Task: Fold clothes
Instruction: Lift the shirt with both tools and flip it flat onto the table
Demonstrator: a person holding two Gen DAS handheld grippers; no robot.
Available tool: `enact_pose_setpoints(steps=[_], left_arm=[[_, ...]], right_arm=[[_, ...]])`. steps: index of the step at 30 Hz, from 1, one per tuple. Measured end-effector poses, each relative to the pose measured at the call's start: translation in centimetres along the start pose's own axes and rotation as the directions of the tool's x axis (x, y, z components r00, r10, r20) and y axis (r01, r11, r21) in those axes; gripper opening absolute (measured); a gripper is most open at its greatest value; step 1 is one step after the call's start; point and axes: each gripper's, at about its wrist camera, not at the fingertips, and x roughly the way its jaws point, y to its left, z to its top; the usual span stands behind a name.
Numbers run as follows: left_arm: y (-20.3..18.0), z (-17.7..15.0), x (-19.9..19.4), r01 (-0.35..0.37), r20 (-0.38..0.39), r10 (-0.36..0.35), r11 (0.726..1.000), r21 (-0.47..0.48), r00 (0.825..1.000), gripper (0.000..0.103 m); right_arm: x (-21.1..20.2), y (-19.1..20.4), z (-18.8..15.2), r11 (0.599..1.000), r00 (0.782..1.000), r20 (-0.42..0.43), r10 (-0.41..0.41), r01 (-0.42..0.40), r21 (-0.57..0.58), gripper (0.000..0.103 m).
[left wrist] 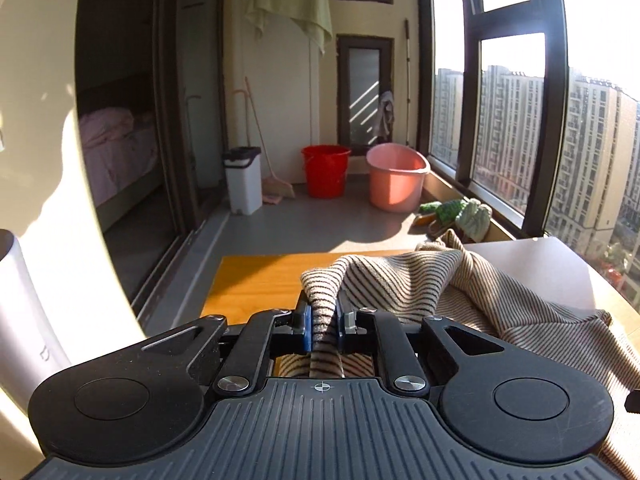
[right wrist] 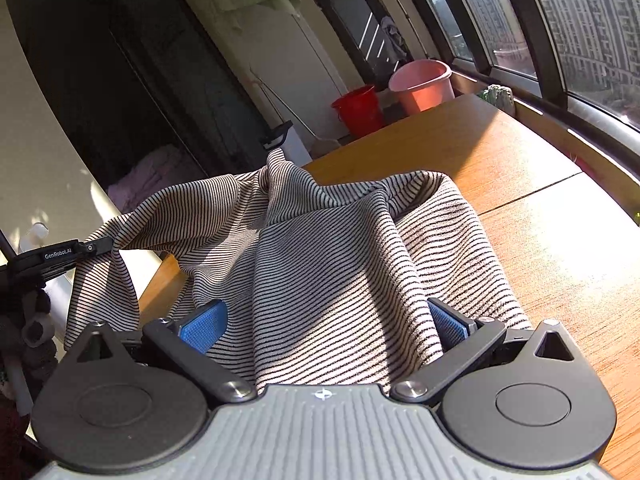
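Two grippers work one striped garment (right wrist: pixel 320 248), beige with thin dark stripes, bunched on a wooden table (right wrist: pixel 520 152) by the window. In the left wrist view the left gripper (left wrist: pixel 323 316) sits bottom centre, its blue pads (left wrist: pixel 307 326) clamped tight on a pinched fold of the cloth; the fabric rises from between the pads and drapes off to the right of the frame across the table top. In the right wrist view the right gripper (right wrist: pixel 324 320) is at lower centre with its jaws spread wide, blue pads (right wrist: pixel 204 324) far apart; the cloth lies loosely over and between them, not pinched. The left gripper also shows at the left edge of that view, holding a raised corner of the garment, cloth hanging below it in a loop. The garment takes up the centre of the right wrist frame, its far edge heaped up into a peak, with bare sunlit table to the right. Background, upper centre of the left wrist view: red bucket (left wrist: pixel 325 170), pink tub (left wrist: pixel 396 182), white bin (left wrist: pixel 243 184), broom (left wrist: pixel 272 184), green towel (left wrist: pixel 292 0) hanging from above. Tall buildings (left wrist: pixel 592 168) show through the window on the right.
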Motion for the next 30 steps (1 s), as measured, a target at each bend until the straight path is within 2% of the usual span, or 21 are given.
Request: enact_pose_setpoints(steps=[3,6,7,8,9,10,12,13,14,16,18,20,21,22,23,25,28,30], left_arm=[[2.3,0.7,1.7,-0.064,-0.012,0.063,0.996,-0.067,0.998,0.019],[4.8,1.2,2.0,-0.114,-0.002,0.115,0.983,-0.145,0.993,0.02],[5.6,1.3,1.7,-0.116,0.0,0.118,0.977,-0.181,0.993,0.026],[6.3,1.3,1.4,-0.104,-0.001,0.107,0.971,-0.214,0.994,0.037],[6.6,1.3,1.1,-0.085,-0.001,0.087,0.968,-0.238,0.996,0.043],[6.5,1.1,0.7,-0.054,-0.004,0.054,0.967,-0.249,0.999,0.052],[5.8,0.5,-0.2,0.044,-0.009,-0.048,0.966,-0.253,0.999,0.061],[5.1,0.0,-0.5,0.101,-0.013,-0.108,0.962,-0.253,0.994,0.07],[4.2,-0.7,-0.8,0.166,-0.018,-0.176,0.952,-0.256,0.984,0.08],[2.6,-2.3,-1.0,0.271,-0.032,-0.289,0.926,-0.263,0.957,0.086],[0.8,-4.2,-1.0,0.366,-0.054,-0.392,0.894,-0.259,0.918,0.089],[-0.6,-5.8,-0.8,0.422,-0.054,-0.443,0.879,-0.222,0.895,0.095],[-1.3,-6.4,-0.7,0.437,-0.051,-0.455,0.877,-0.2,0.889,0.095],[-1.9,-6.8,-0.6,0.434,-0.042,-0.446,0.885,-0.172,0.894,0.095],[-2.4,-7.2,-0.5,0.431,-0.033,-0.44,0.89,-0.148,0.898,0.096],[-3.0,-7.7,-0.2,0.431,-0.047,-0.438,0.896,-0.108,0.898,0.1],[-3.4,-8.6,0.4,0.424,-0.095,-0.429,0.903,-0.071,0.898,0.101],[-2.9,-9.3,0.8,0.417,-0.138,-0.428,0.903,-0.1,0.893,0.102]], right_arm=[[0.0,0.2,-0.1,1.0,1.0,-0.003,-0.008,0.008,-0.011,0.103],[0.1,0.5,-0.1,0.999,1.0,-0.01,-0.022,0.022,-0.029,0.103],[0.1,0.7,-0.1,0.999,0.999,-0.014,-0.029,0.029,-0.038,0.103],[0.2,0.9,0.0,0.998,0.999,-0.017,-0.037,0.036,-0.047,0.103],[0.3,1.1,0.0,0.997,0.999,-0.023,-0.047,0.046,-0.06,0.103],[0.4,1.4,0.0,0.996,0.998,-0.029,-0.058,0.056,-0.074,0.103],[0.9,2.3,0.0,0.987,0.994,-0.056,-0.094,0.086,-0.136,0.103],[1.2,2.9,0.1,0.979,0.991,-0.073,-0.116,0.101,-0.177,0.103],[1.5,3.5,0.2,0.969,0.986,-0.09,-0.14,0.118,-0.219,0.103],[1.7,4.2,0.6,0.957,0.982,-0.095,-0.166,0.137,-0.255,0.103],[1.4,5.0,1.8,0.946,0.984,-0.054,-0.171,0.149,-0.287,0.102],[1.0,6.7,3.3,0.92,0.985,0.022,-0.171,0.168,-0.355,0.095],[1.1,7.6,4.0,0.9,0.984,0.056,-0.171,0.18,-0.396,0.088],[1.5,8.3,4.5,0.885,0.983,0.065,-0.171,0.183,-0.429,0.082],[2.0,9.0,5.0,0.87,0.983,0.068,-0.171,0.183,-0.458,0.064],[3.4,10.1,5.7,0.847,0.984,0.055,-0.171,0.175,-0.502,0.046],[6.1,11.2,5.5,0.819,0.983,0.005,-0.183,0.155,-0.552,0.047],[7.8,11.7,4.7,0.801,0.981,-0.026,-0.192,0.141,-0.582,0.065]])
